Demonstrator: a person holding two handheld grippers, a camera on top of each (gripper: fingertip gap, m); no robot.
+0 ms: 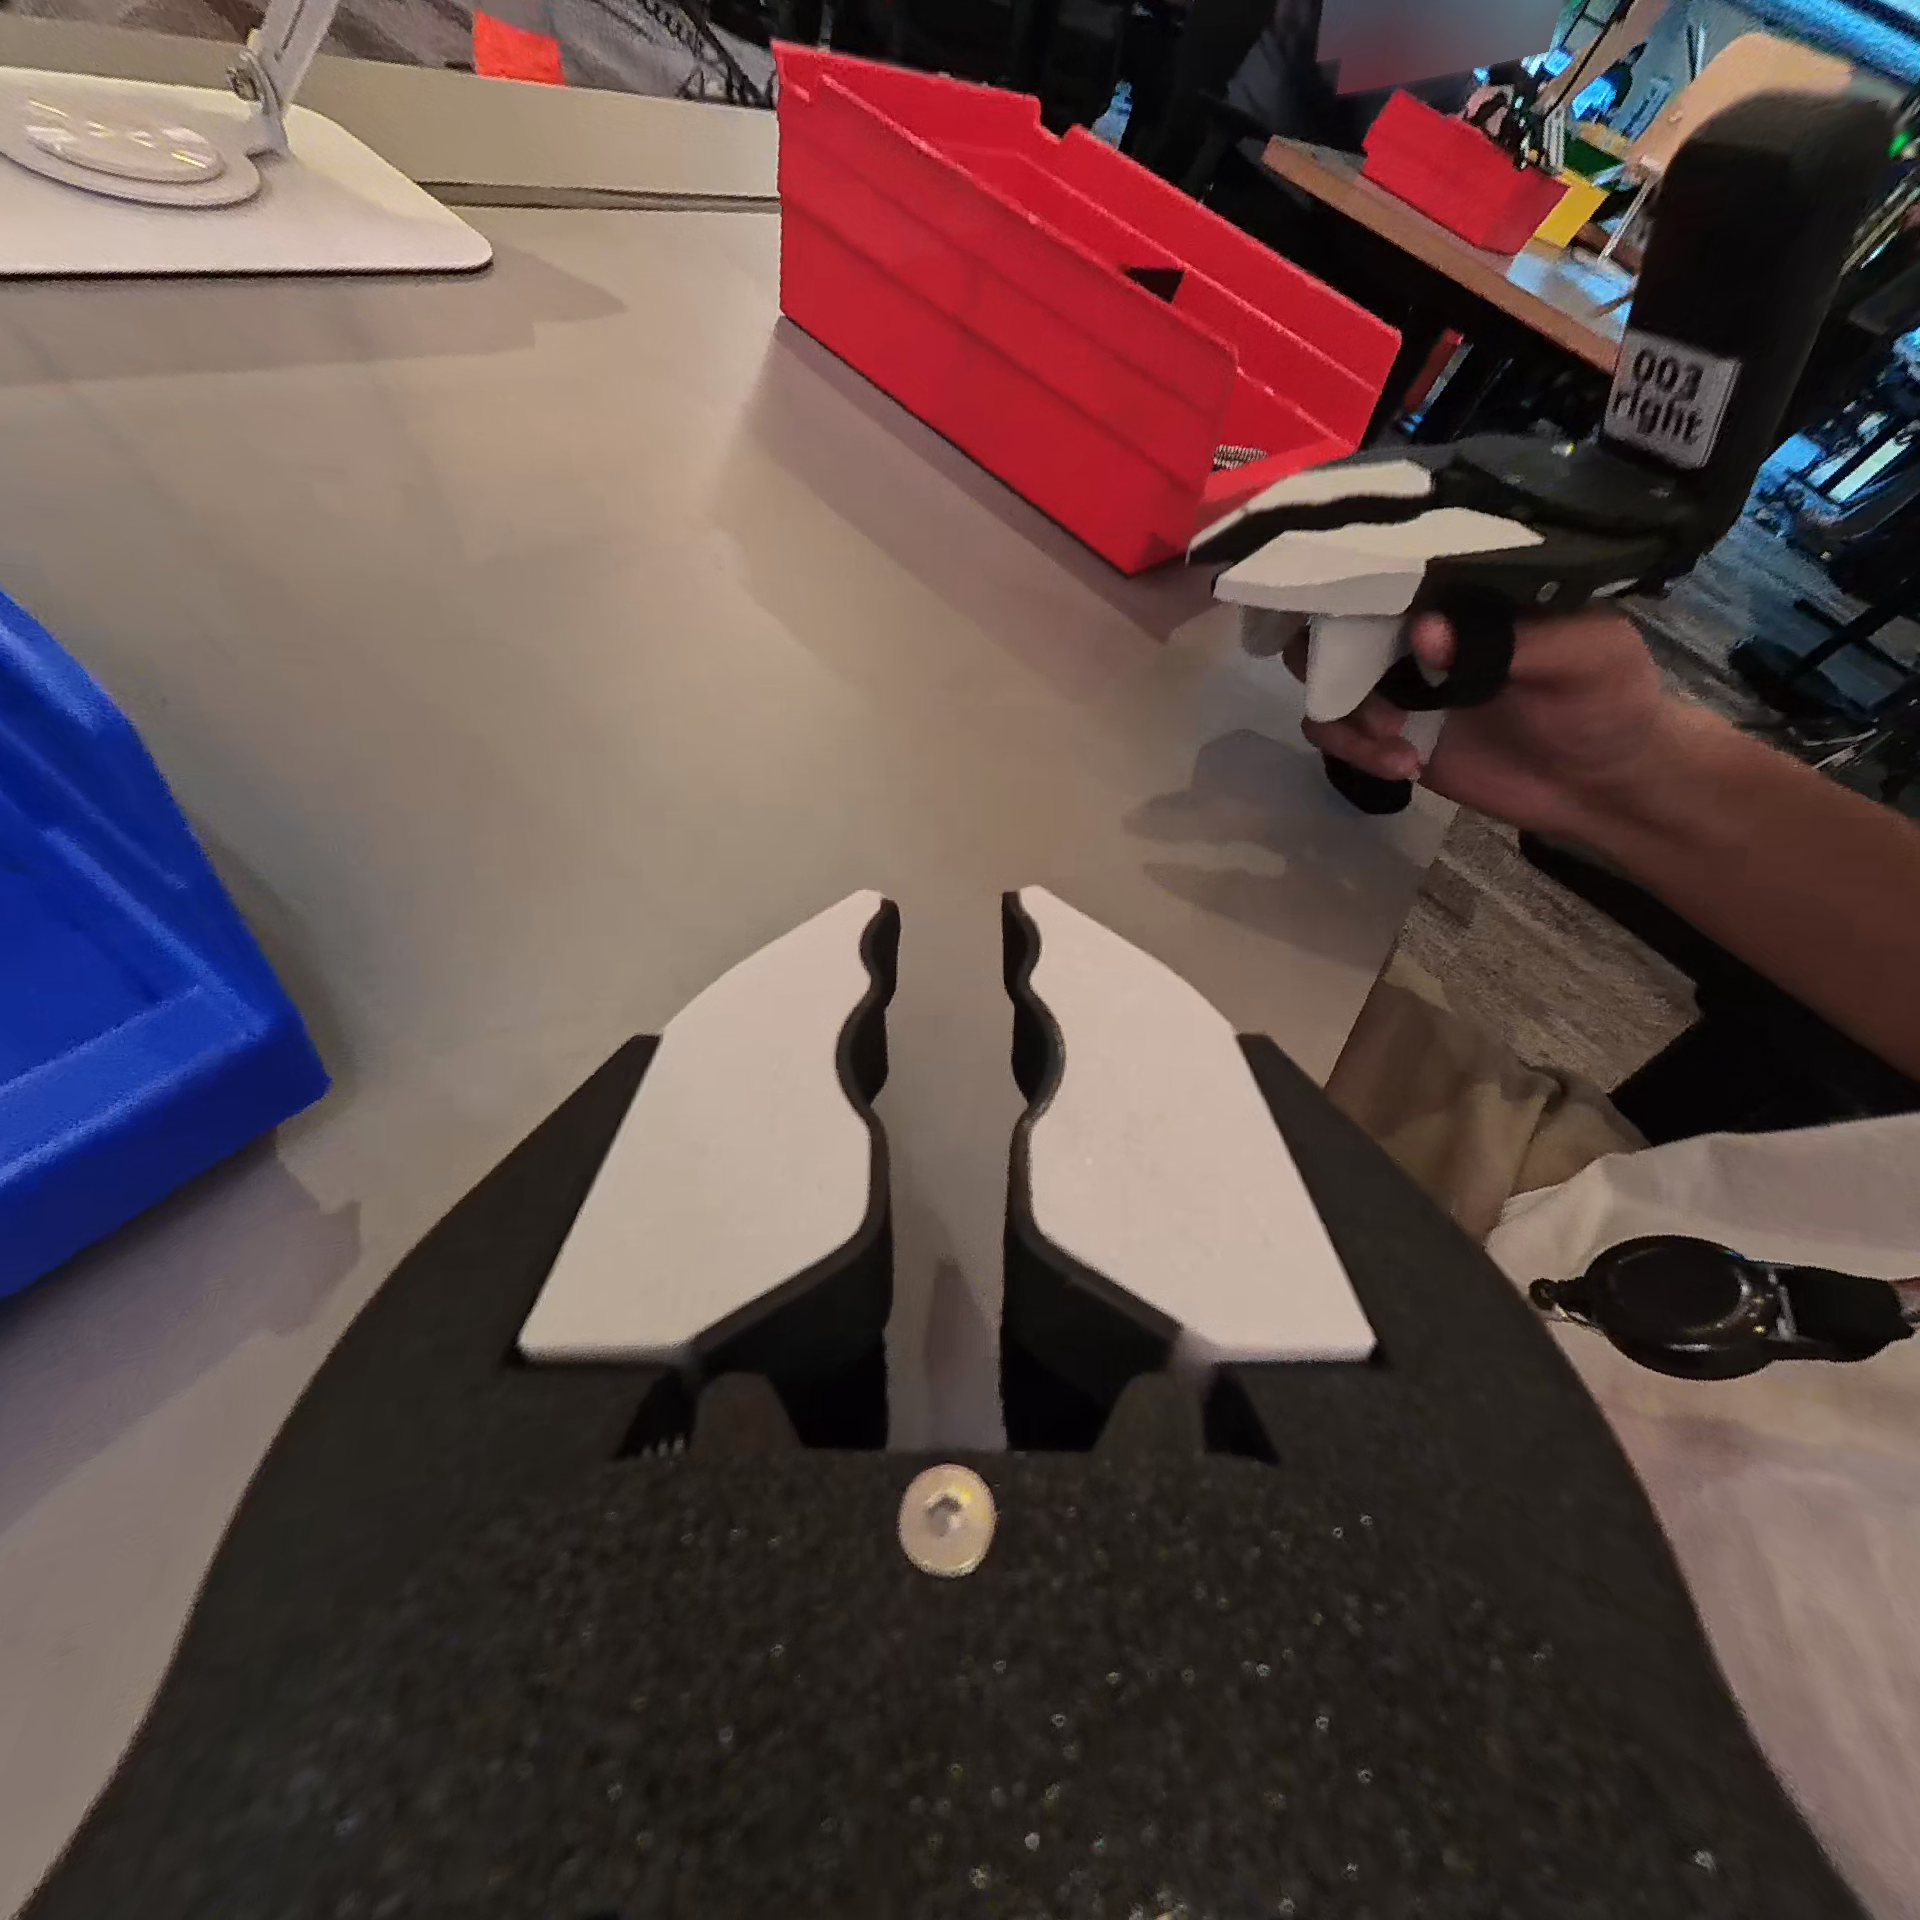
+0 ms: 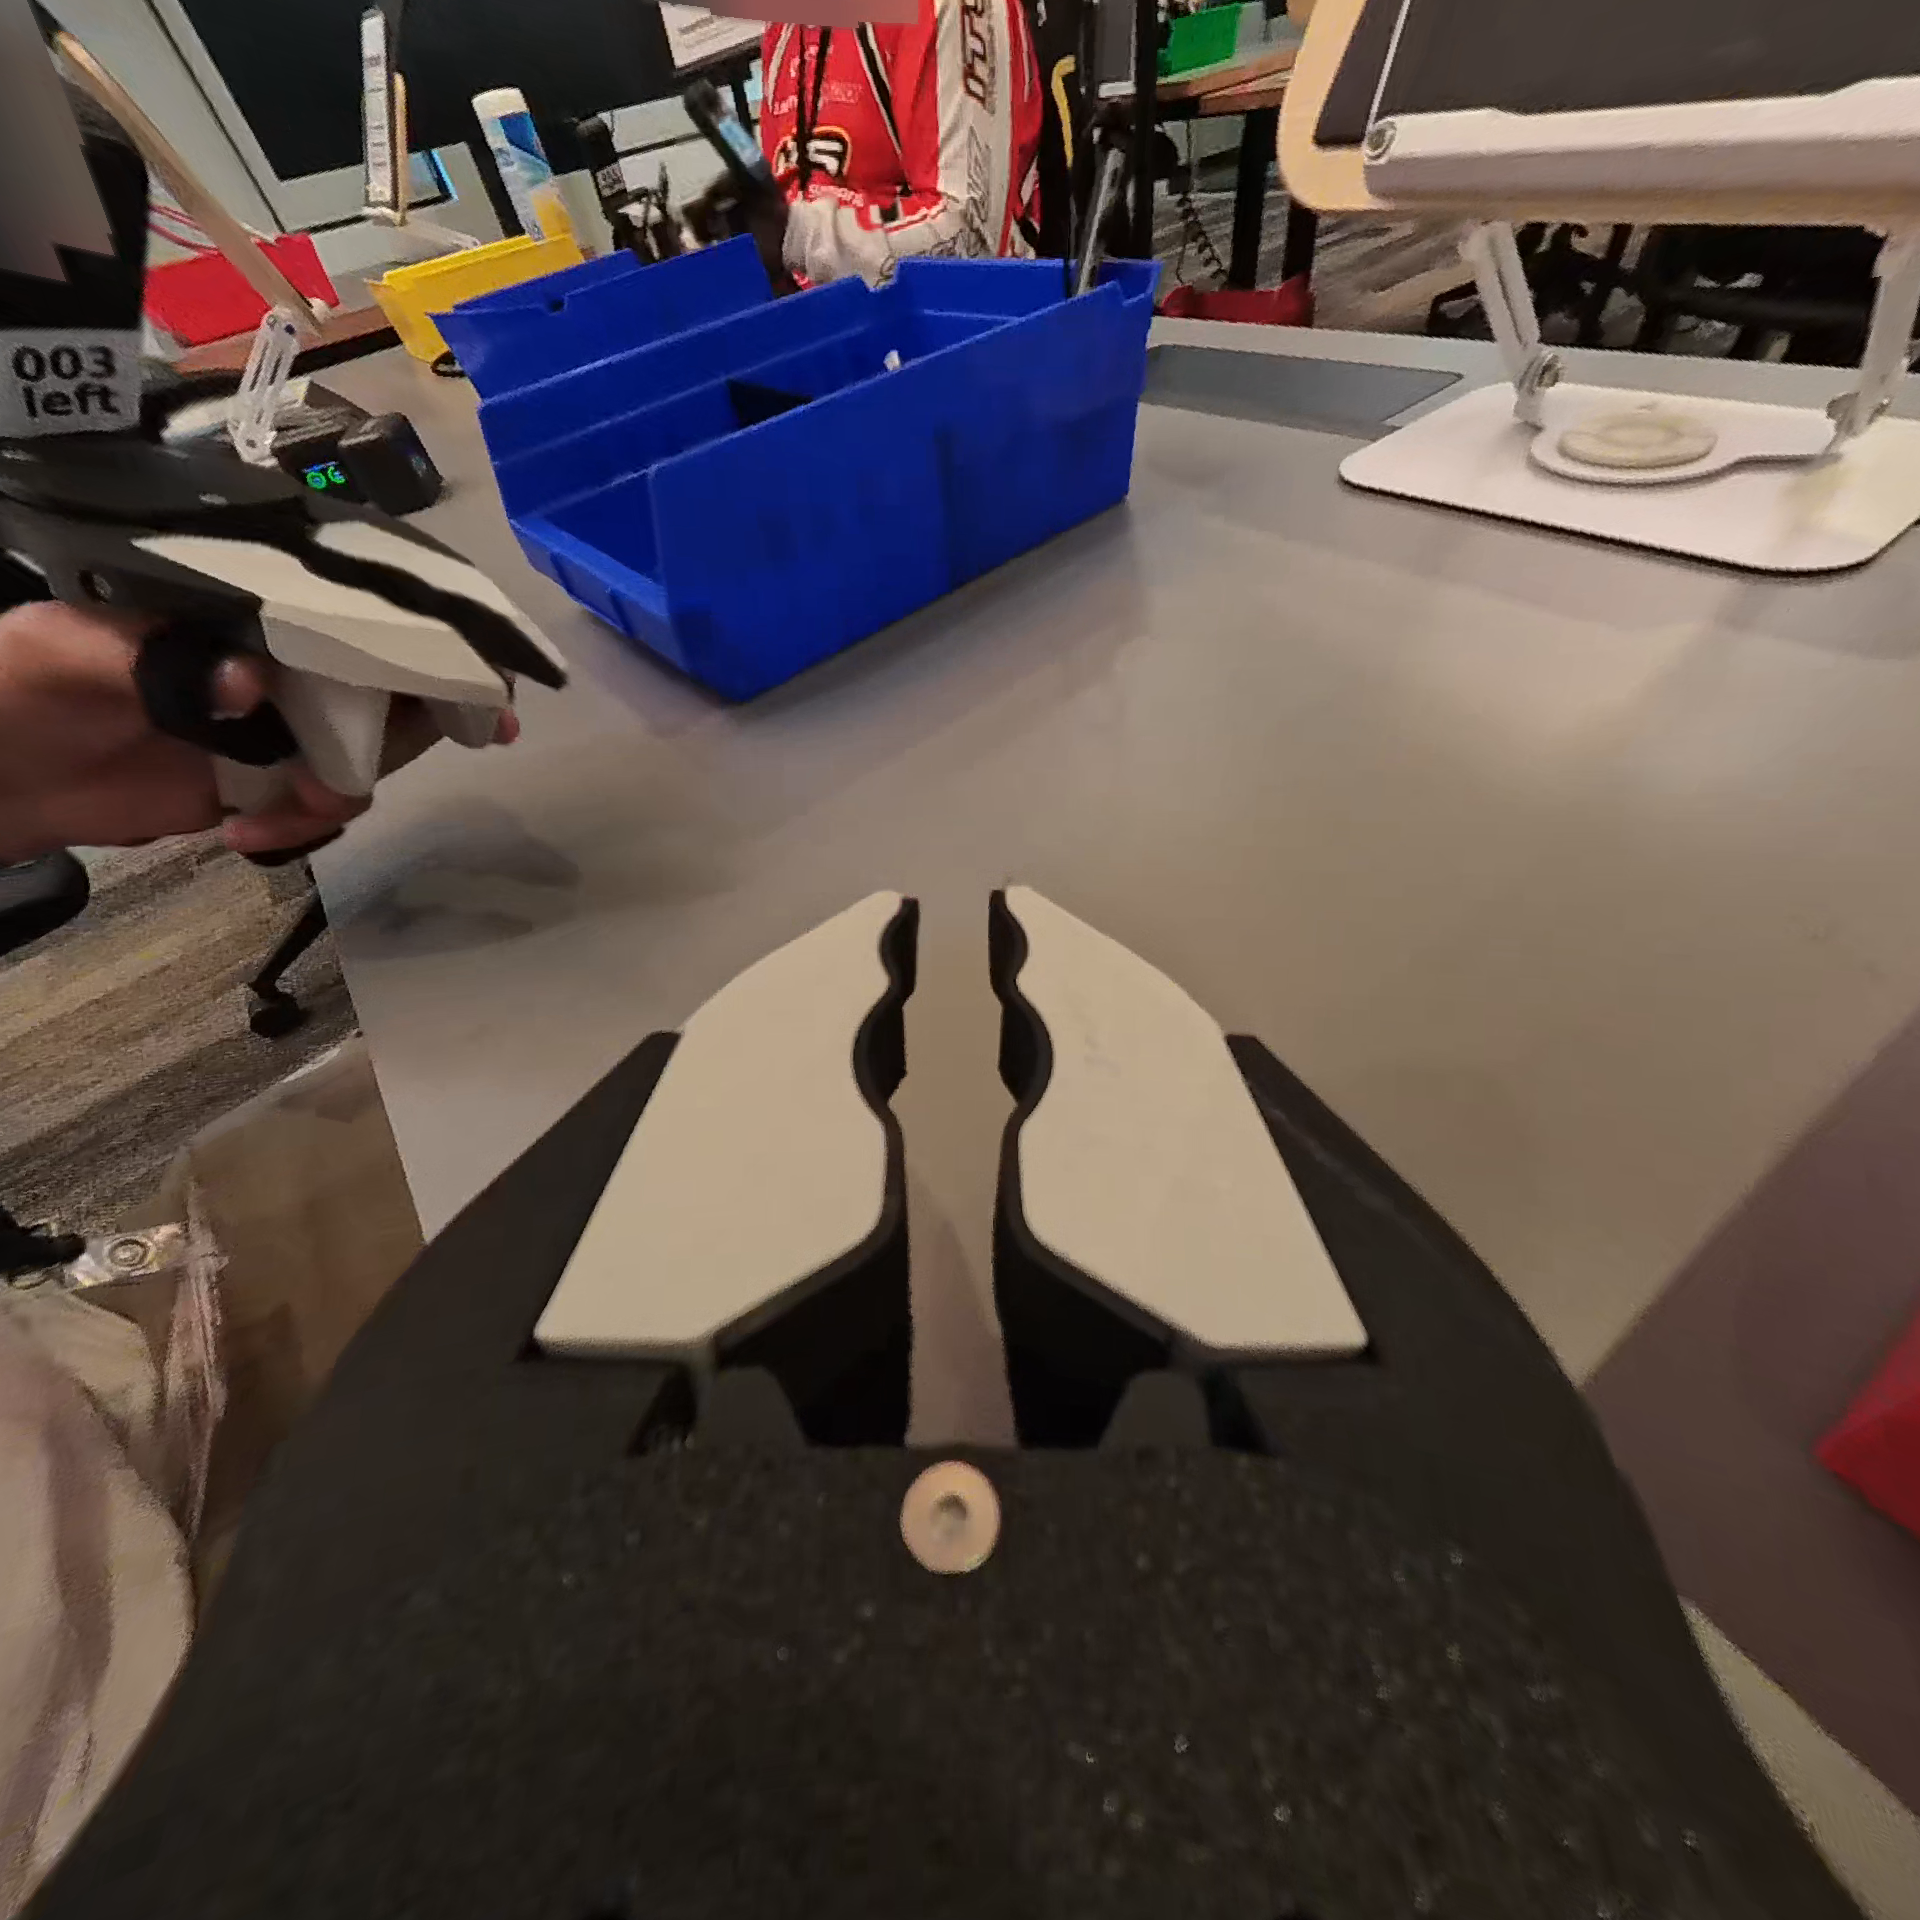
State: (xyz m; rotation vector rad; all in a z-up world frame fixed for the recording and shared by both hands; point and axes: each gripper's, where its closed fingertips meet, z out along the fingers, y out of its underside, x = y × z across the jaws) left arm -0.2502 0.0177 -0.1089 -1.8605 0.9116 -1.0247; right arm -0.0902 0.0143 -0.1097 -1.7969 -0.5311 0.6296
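Grippers are both empty above the grey desk (image 1: 644, 665). Left gripper (image 1: 948, 914): fingers slightly parted, a narrow gap between the pads, nothing pinched; blue bin (image 1: 114, 1029) nearest, on its left, and red bin (image 1: 997, 343) farther ahead. Right gripper (image 2: 954, 909): same narrow gap, nothing held; the blue bin (image 2: 831, 468) stands ahead, a white stand (image 2: 1621, 468) to its right. Each gripper is gripped by a hand (image 1: 1507, 727) at the desk edge, touching no bin.
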